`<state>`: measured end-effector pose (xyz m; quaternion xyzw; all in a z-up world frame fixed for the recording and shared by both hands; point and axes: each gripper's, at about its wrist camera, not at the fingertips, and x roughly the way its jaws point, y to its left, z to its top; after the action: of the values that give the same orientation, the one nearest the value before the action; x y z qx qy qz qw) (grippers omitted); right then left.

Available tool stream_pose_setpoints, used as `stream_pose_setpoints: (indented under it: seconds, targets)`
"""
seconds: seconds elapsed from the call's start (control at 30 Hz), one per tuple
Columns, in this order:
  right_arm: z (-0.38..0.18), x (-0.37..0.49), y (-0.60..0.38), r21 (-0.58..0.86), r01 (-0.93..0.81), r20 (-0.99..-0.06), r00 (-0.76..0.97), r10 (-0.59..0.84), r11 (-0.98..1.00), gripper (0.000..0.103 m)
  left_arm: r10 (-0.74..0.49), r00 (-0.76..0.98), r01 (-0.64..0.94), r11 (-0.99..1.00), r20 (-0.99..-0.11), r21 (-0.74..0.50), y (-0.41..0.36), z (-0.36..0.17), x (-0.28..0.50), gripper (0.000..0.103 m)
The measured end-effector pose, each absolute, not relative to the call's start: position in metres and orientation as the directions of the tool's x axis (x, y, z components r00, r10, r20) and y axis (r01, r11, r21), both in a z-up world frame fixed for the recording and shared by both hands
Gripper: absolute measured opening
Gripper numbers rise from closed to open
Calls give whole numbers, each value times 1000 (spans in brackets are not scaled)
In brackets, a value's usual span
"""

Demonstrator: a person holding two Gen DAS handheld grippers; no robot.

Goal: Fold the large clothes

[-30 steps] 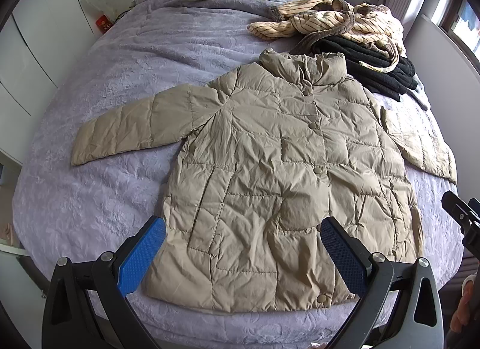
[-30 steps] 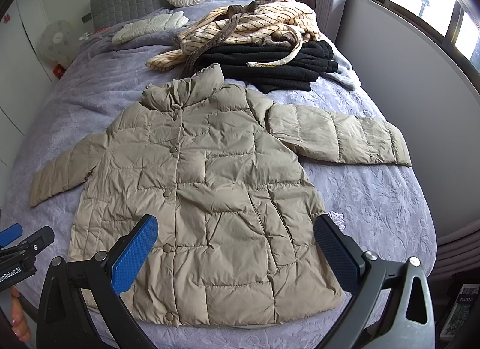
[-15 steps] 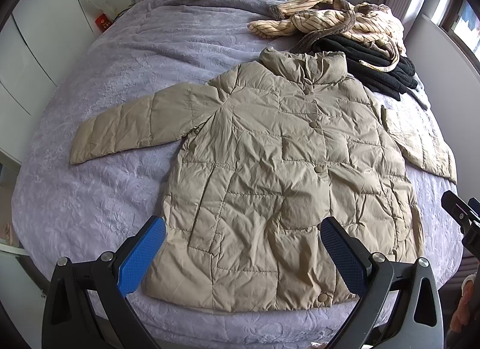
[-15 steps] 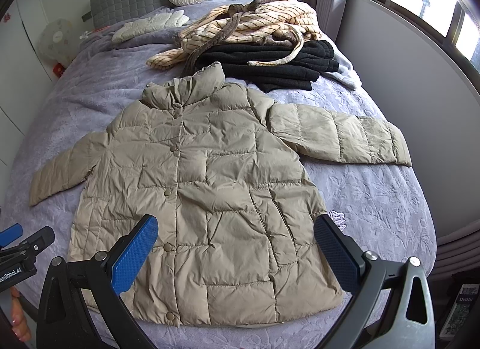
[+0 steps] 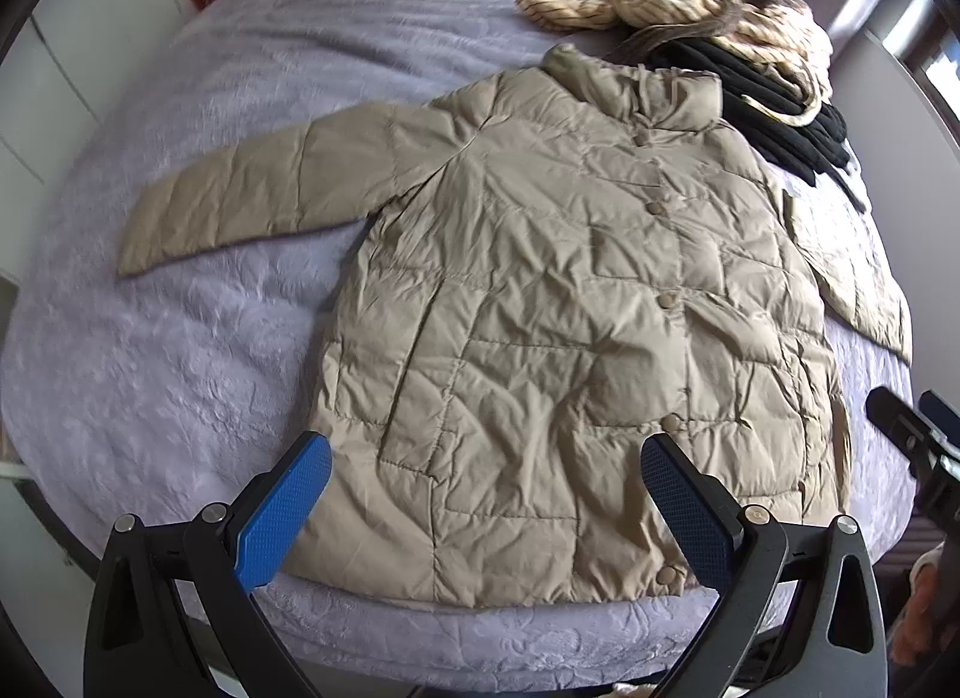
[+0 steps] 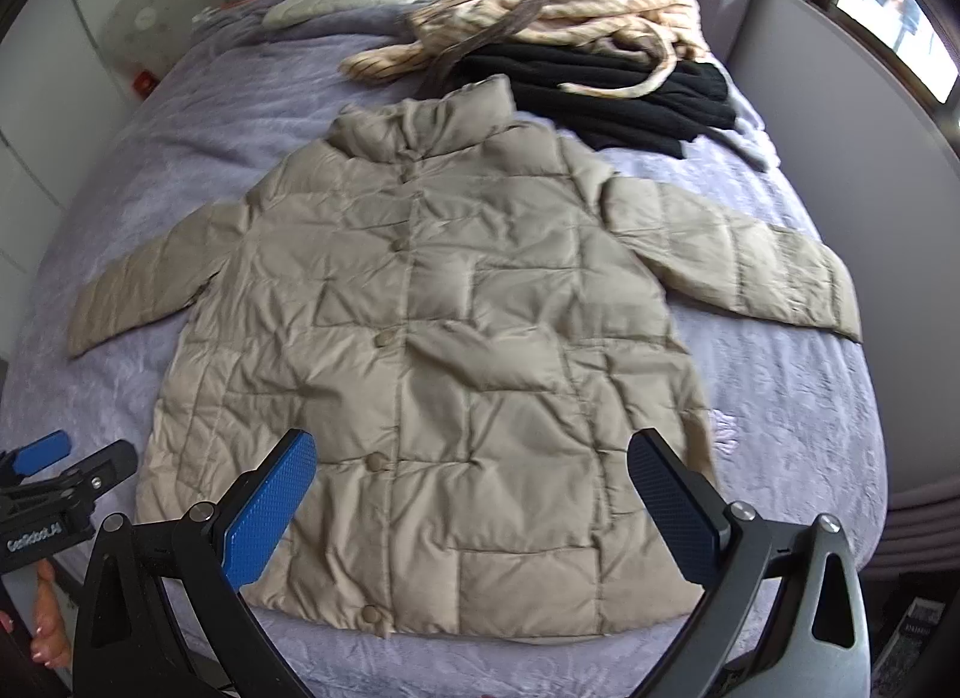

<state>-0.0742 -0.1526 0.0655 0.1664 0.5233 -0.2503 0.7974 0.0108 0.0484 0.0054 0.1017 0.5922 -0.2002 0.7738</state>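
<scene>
Lies flat and buttoned on the purple bed (image 5: 180, 350): a beige puffy jacket (image 5: 570, 302), front up, collar at the far end, hem at the near edge. Runs straight away from both claws along its length, sleeves spread out to either side.

Hangs above the hem, jaws wide apart and holding nothing: left claw (image 5: 486, 506), with the hem's left corner just inside its blue pad. Same for the right claw (image 6: 471, 503), spread wide and empty, over the hem's right half.

Stretches out to the left, well apart from the body: left sleeve (image 5: 240, 200), nearer the left claw. Reaches toward the window side: right sleeve (image 6: 738, 260), nearer the right claw. Probably a sleeve each, then, folded inward across the chest, with no crossing of arms needed.

Sits beyond the collar: a heap of black clothes (image 6: 606, 92) under a striped robe (image 6: 558, 8), close enough to snag if the collar end gets dragged.
</scene>
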Motion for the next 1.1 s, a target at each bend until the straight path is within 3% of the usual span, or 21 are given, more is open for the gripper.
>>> stream_pose_setpoints:
  seconds: [0.37,0.53,0.83,0.87,0.93,0.97,1.0,1.1]
  targets:
    - [18,8,-116,173,459,-939,345,5,871,103,-231,209,228,956,-950,-183,126,-50,99,103]
    - [-17,68,-92,185,364,-943,326,61,913,103,-263,259,134,963,-929,-235,166,-83,153,103]
    - [-74,168,-69,151,307,-949,310,51,940,101,-341,349,-48,924,-873,-380,232,-141,254,103]
    - [-79,176,-70,171,309,-945,320,67,936,94,-354,357,-67,913,-864,-402,239,-146,263,103]
    - [-91,197,-70,217,311,-935,338,106,925,58,-369,372,-90,899,-852,-429,248,-154,276,103]
    - [-99,208,-72,244,313,-932,336,133,918,21,-376,377,-101,892,-846,-441,253,-159,283,103]
    - [-105,215,-74,267,316,-929,337,155,910,8,-383,379,-110,885,-843,-452,257,-163,289,103]
    - [-118,239,-75,286,323,-917,365,160,902,8,-418,380,-140,856,-825,-498,266,-176,301,103]
